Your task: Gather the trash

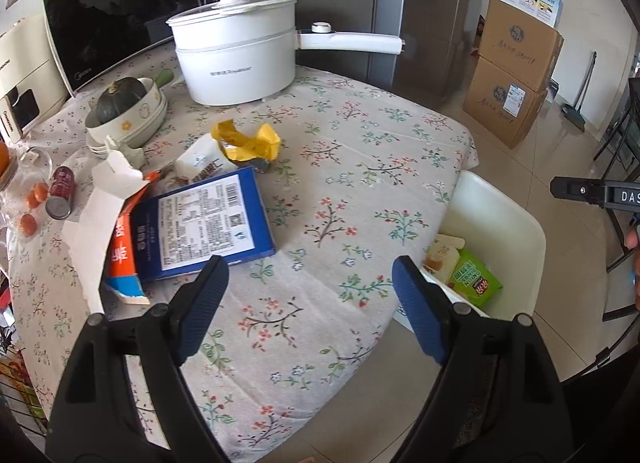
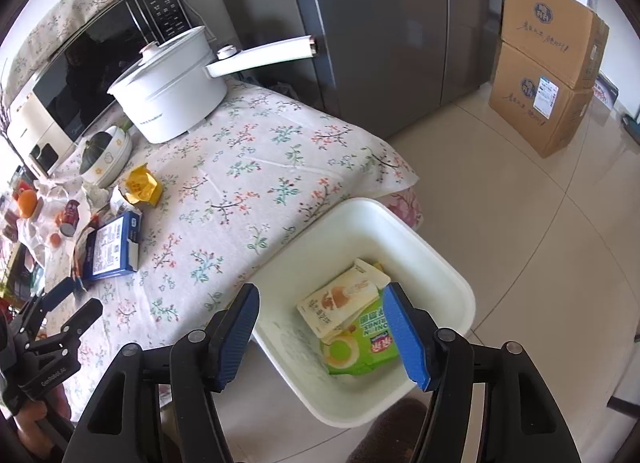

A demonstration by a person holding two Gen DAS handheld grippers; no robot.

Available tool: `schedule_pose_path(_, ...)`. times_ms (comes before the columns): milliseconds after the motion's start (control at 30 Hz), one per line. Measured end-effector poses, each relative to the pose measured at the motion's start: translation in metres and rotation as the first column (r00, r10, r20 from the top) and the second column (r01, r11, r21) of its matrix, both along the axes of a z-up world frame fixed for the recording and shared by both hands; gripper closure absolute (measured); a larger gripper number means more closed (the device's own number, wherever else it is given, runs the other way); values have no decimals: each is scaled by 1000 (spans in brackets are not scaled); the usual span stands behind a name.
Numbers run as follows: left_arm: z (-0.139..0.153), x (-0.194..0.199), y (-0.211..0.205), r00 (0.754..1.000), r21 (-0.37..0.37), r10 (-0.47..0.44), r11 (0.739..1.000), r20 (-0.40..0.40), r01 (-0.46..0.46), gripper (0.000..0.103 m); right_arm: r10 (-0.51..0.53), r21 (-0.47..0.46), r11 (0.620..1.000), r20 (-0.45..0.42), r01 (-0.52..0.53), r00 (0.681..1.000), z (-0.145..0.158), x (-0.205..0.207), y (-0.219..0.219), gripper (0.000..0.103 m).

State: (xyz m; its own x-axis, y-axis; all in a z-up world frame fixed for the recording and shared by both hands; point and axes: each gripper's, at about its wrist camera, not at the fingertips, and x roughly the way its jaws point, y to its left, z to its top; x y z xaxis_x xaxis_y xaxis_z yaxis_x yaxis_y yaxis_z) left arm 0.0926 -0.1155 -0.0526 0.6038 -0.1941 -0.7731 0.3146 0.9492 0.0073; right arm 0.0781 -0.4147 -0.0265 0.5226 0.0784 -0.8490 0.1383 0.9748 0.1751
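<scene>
My left gripper is open and empty above the floral tablecloth, just right of a flat blue box. An orange and white carton, a crumpled yellow wrapper and a white packet lie behind the box. My right gripper is open and empty above the white bin on the floor beside the table. In the bin lie a beige packet and a green snack bag. The bin also shows in the left wrist view.
A white electric pot with a long handle stands at the table's back by a microwave. A bowl with a squash, a red can and oranges sit at the left. Cardboard boxes stand on the floor.
</scene>
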Motion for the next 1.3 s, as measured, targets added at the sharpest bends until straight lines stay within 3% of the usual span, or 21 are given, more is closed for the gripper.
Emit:
schedule_pose_path(300,3,11,96,986,11,165,986,11,-165,17,126,-5,992,31,-126,991,5,33,91,32)
schedule_pose_path(567,-21,23,166,950,20,309,951,-44,-308,17,211,25,977,26,-212,977,-1,64,158,30)
schedule_pose_path(767,-54,37,185,925,71,365,931,-106,-359,17,231,53,972,-6,-231,973,-15,85,185,30)
schedule_pose_path(967,-64,51,184,920,78,374,927,-117,-367,18,221,75,973,-20,-219,975,-20,95,187,30)
schedule_pose_path(1067,-64,53,179,923,73,370,928,-102,-364,27,218,83,973,-25,-216,976,-21,96,186,30)
schedule_pose_path(1167,-65,57,176,928,71,357,934,-106,-351,58,219,77,973,-24,-216,975,-20,93,185,30)
schedule_pose_path(1200,-66,58,176,928,73,353,935,-116,-346,75,219,75,973,-22,-217,975,-20,92,185,30)
schedule_pose_path(1300,-61,56,178,925,65,364,931,-105,-359,85,221,67,973,-13,-220,975,-16,87,185,30)
